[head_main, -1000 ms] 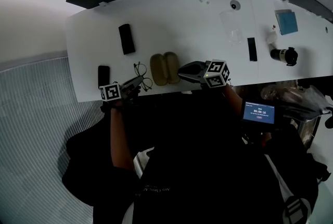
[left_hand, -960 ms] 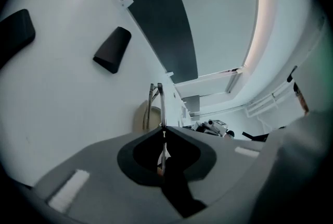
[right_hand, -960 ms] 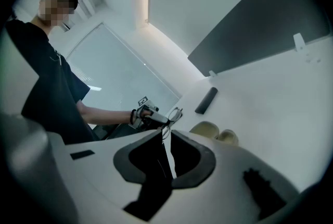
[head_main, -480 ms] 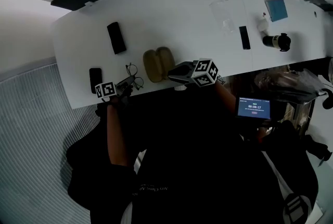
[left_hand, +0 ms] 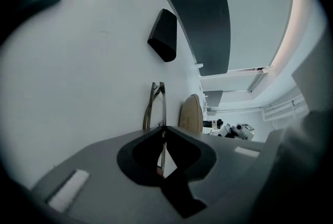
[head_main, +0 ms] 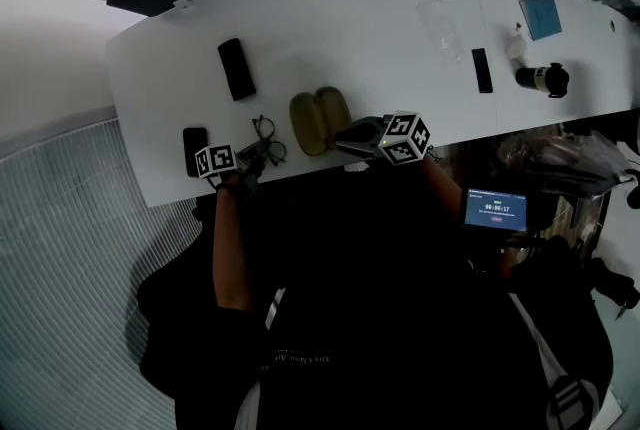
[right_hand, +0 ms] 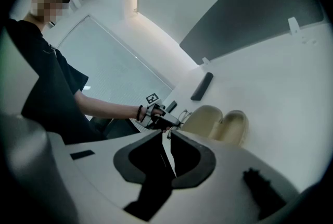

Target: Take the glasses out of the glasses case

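Left tongs (head_main: 257,157) lowered thin wire-framed glasses (head_main: 266,129).

Black short sleeves (right_hand: 67,79), dark wristband (right_hand: 139,112), marker-cubed grey left gripper (head_main: 264,154)

thin glasses (head_main: 268,140) beside open tan glasses case (head_main: 318,120)

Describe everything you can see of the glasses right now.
The glasses are out of the open case, just left of it near the table's front edge: a thin, dark wire frame with two roundish lenses. The left gripper is shut on one slim part, seemingly a temple, that runs back between its jaws. In the left gripper view the frame shows edge-on, pointing away. Whether it rests on the table or hangs just above is unclear.
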`<action>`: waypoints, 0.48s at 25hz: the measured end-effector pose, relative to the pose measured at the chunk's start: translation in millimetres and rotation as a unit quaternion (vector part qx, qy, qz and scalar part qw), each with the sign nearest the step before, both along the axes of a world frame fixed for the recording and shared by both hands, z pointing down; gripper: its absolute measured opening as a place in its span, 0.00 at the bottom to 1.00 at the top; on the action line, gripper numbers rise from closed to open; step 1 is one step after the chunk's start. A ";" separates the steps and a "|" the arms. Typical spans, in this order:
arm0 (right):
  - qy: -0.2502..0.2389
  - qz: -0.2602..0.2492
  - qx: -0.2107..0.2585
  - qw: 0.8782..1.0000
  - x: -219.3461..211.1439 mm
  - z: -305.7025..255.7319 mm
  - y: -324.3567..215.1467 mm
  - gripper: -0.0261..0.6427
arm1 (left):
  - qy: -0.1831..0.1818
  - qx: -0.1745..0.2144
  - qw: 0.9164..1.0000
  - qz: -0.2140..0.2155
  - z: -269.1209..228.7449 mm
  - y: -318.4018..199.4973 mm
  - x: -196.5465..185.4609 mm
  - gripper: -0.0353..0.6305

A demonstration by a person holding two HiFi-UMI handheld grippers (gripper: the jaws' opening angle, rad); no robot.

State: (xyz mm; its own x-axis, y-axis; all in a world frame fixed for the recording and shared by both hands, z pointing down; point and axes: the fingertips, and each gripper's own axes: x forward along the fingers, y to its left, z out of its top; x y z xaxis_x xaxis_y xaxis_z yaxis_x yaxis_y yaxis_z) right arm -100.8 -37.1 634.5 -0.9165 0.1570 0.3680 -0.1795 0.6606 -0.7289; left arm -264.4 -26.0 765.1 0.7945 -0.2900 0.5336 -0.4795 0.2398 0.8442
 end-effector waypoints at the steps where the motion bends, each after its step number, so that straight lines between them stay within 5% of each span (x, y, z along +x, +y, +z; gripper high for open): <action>1: 0.002 0.001 0.000 1.000 0.2 1.1 -1.2 0.12 | 0.003 -0.001 1.000 -0.003 0.9 -2.0 -0.1 0.09; 7: 0.012 0.001 -0.005 1.000 -2.5 5.8 0.4 0.12 | 0.011 -0.001 1.000 -0.010 2.3 -10.0 -5.1 0.12; 12: 0.005 0.002 -0.013 1.000 9.5 -5.2 -9.2 0.12 | -0.019 -0.018 1.000 -0.007 -15.2 -20.7 -0.2 0.17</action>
State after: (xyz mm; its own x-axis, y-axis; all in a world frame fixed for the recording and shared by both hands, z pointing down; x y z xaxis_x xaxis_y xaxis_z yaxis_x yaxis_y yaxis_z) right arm -91.4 -46.3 629.3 -0.9129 0.1639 0.3738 -0.1896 0.6407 -0.7440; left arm -264.6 -46.7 749.8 0.7691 -0.2816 0.5738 -0.5072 0.2773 0.8160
